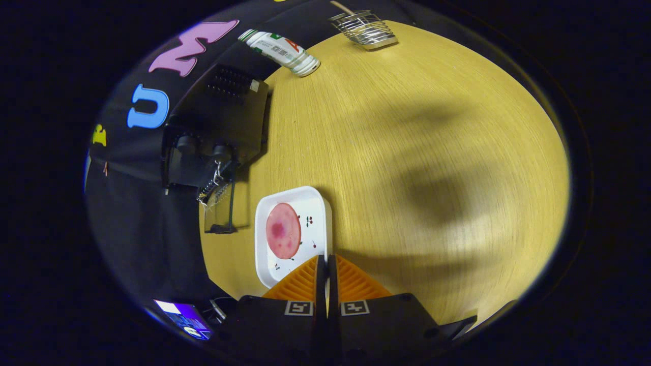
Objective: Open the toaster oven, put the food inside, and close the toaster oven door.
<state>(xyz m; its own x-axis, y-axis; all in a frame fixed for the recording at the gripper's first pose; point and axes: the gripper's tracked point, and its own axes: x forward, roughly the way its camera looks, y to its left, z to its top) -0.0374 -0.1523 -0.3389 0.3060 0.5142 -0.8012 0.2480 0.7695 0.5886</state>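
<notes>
My tool (pixel 325 262) has its two fingers pressed together, only a thin slit between them, and I see nothing pinched there; the fingertips sit over the near rim of the white tray (pixel 315 201), though I cannot tell whether they touch it or hang just above it. On that tray lies the food, a round pink slice (pixel 283 230) (meat of some kind, I would say, with a darker blotch on it), just ahead of the fingers. Beyond the tray, at the edge of the wooden tabletop (pixel 407 152), stands the black toaster oven (pixel 218 127) with its glass door (pixel 219 208) swung down open; its inside is too dark for me to make out. Farther off on the tabletop I see a can (pixel 281 51) lying on its side and a wire basket (pixel 363 29) holding a stick that is cut off at the top.
</notes>
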